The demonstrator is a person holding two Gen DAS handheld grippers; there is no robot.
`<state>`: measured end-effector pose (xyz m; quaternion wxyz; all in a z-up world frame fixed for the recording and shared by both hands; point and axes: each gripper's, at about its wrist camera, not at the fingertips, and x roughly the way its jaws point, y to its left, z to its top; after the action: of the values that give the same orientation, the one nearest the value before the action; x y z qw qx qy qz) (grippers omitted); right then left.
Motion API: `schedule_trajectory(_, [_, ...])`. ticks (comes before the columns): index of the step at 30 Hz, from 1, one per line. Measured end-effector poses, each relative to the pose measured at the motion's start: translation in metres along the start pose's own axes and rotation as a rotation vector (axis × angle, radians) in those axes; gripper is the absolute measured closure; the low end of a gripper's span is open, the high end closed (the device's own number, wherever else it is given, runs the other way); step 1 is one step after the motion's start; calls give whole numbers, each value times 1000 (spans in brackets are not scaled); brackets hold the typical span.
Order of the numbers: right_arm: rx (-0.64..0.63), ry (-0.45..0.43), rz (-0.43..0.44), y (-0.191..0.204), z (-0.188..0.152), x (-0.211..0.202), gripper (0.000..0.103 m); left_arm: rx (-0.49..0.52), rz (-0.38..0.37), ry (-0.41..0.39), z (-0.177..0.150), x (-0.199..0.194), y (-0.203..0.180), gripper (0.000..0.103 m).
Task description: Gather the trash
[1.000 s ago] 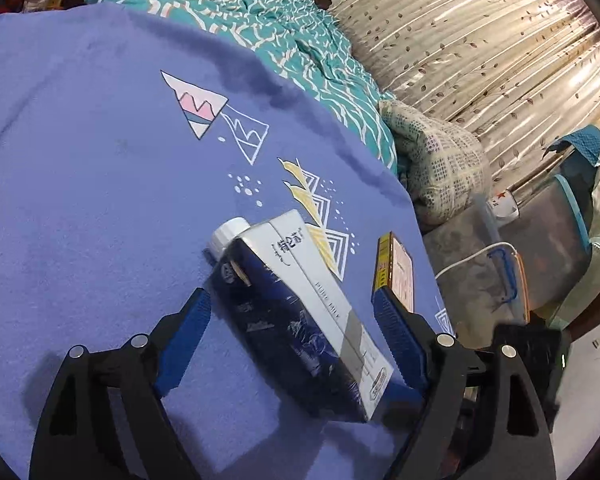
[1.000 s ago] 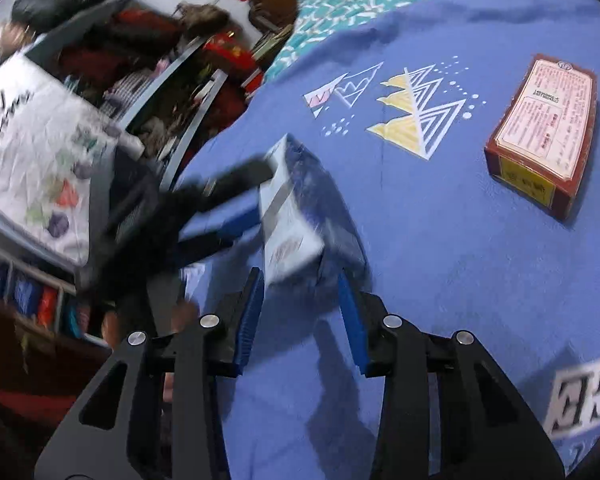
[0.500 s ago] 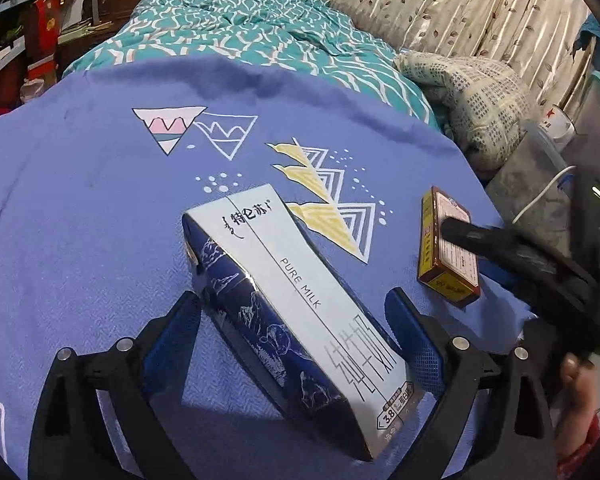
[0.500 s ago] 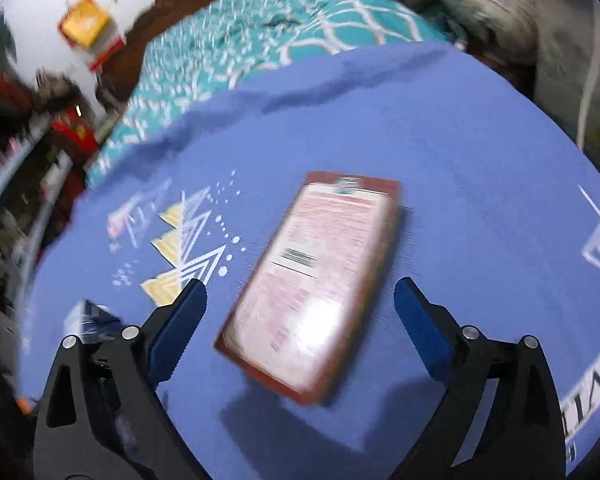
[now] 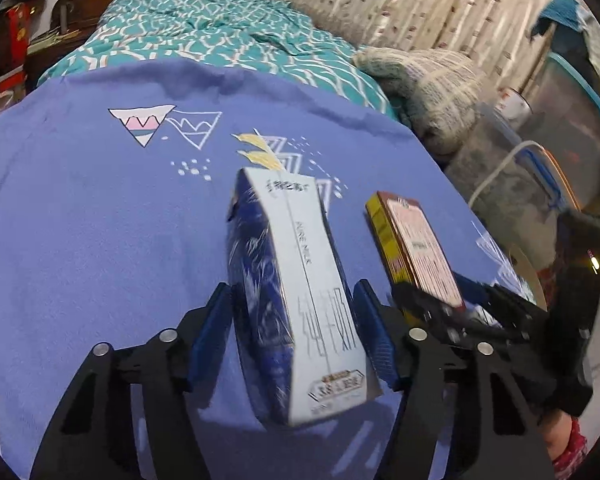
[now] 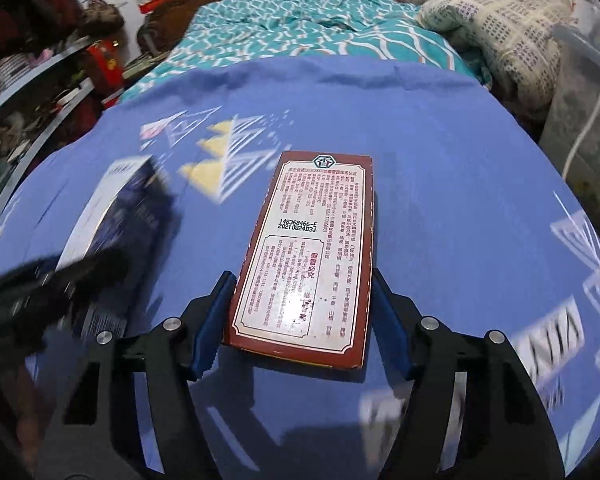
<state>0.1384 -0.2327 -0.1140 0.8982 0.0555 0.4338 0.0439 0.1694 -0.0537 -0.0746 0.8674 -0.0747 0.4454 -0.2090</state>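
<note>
Soft, fairly dim indoor light falls evenly, a white glare spot sits on the glossy red box [image 6: 306, 248], short shadows lie under the milk carton [image 5: 296, 292], motion blur smears the blue cloth [image 6: 440, 152] prints and left edge of the right view, and fisheye bending with black corners frames both views.

The left tool [image 5: 294, 328] is closing in on the milk carton [image 5: 300, 292], its blue pads now just beside the carton's sides, where half a second ago they stood well clear. The carton is now lying along the tool's line rather than slanted across it. The right tool [image 6: 300, 320], earlier near the carton, is now closing around the red box [image 6: 312, 256].
</note>
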Motion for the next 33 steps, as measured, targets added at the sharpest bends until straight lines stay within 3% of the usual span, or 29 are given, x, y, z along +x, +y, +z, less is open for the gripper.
schedule_trajectory(13, [0,-45,52,33,-94,-70,37,68,-22,6,-78,-63,-1,49])
schedule_trajectory(22, [-31,-87,-10,44,-142,-99,37,134,33,8,-121,-91,-8,50])
schedule_trajectory(24, [-44,-98,-36,44,-148,-102,35,155,60,10,-127,-92,-11,51])
schedule_trajectory(26, [-40,-109,-51,40,-149,-102,25,162,84,7,-130,-93,-13,52])
schedule_trajectory(30, [-2,-123,-66,30,-148,-103,22,167,117,4,-132,-92,-18,49])
schedule_trajectory(32, [7,-128,-69,31,-149,-104,20,162,138,-1,-131,-92,-17,36])
schedule_trajectory(33, [9,-128,-69,30,-148,-103,20,155,146,-6,-130,-93,-16,35])
